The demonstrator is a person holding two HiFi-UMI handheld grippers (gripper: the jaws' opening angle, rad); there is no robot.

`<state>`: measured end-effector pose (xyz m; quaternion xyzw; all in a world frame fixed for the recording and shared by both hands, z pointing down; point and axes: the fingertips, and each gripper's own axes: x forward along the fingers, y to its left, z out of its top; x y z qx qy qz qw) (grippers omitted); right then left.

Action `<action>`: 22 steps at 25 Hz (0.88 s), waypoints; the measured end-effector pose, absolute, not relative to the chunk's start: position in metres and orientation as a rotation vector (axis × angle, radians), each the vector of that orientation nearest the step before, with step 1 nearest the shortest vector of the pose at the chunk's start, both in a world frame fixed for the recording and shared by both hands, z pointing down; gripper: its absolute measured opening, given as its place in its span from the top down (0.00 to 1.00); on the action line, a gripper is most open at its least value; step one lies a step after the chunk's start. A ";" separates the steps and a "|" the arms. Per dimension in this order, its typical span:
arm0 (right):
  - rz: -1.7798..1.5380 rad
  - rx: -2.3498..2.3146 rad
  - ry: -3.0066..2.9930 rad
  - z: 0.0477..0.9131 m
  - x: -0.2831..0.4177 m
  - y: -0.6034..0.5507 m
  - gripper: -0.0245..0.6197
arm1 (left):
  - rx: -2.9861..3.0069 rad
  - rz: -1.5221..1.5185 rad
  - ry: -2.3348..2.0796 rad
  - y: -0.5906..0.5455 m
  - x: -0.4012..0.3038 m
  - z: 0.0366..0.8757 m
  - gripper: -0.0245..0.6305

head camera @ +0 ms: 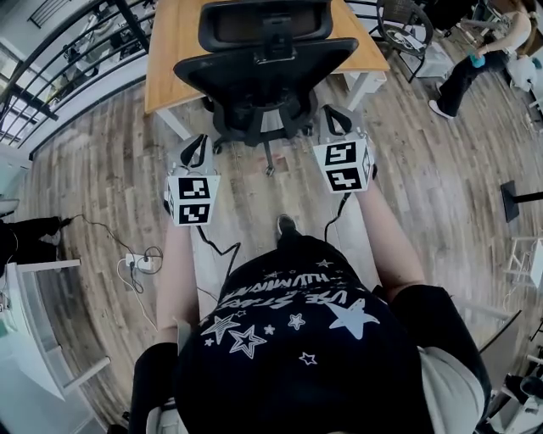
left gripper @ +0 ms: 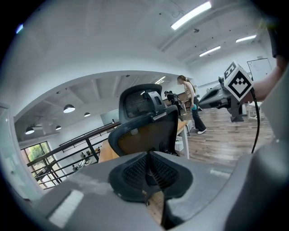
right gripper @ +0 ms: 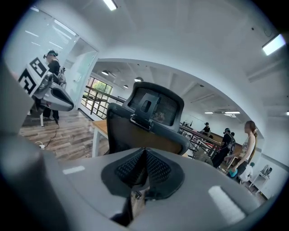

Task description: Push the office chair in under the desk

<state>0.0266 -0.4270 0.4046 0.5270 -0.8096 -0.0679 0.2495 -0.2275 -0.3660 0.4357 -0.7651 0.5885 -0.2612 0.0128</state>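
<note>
A black mesh-backed office chair (head camera: 263,68) stands before a wooden desk (head camera: 170,51), its back turned to me. My left gripper (head camera: 197,153) hangs just behind the chair's lower left side and my right gripper (head camera: 337,123) behind its lower right; neither visibly touches it. In the left gripper view the chair (left gripper: 149,131) rises beyond the left gripper (left gripper: 149,169), whose jaws meet with nothing between them. The right gripper view shows the chair (right gripper: 144,122) past the right gripper (right gripper: 144,169), also shut and empty. The backrest hides the seat.
A power strip with cables (head camera: 136,261) lies on the wood floor at left. A railing (head camera: 51,51) runs along the far left. A person (head camera: 475,59) stands at the upper right near another chair (head camera: 407,25). A black stand base (head camera: 517,199) sits at right.
</note>
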 end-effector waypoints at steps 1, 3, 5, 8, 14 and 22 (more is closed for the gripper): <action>-0.170 1.430 -2.209 0.405 0.026 -0.423 0.96 | -2.389 -0.811 1.825 -0.362 -0.226 0.434 0.94; -0.157 1.423 -2.213 0.405 0.025 -0.415 0.96 | -2.402 -0.802 1.821 -0.354 -0.226 0.432 0.96; -0.157 1.418 -2.210 0.405 0.023 -0.407 0.96 | -2.424 -0.776 1.819 -0.347 -0.225 0.430 0.96; -0.170 1.404 -2.197 0.408 0.021 -0.397 0.96 | -2.452 -0.734 1.819 -0.337 -0.223 0.429 0.96; -0.134 1.392 -2.190 0.415 0.024 -0.379 0.96 | -2.482 -0.684 1.812 -0.320 -0.218 0.424 0.96; -0.088 1.425 -2.190 0.419 0.029 -0.352 0.96 | -2.538 -0.657 1.809 -0.299 -0.219 0.432 0.96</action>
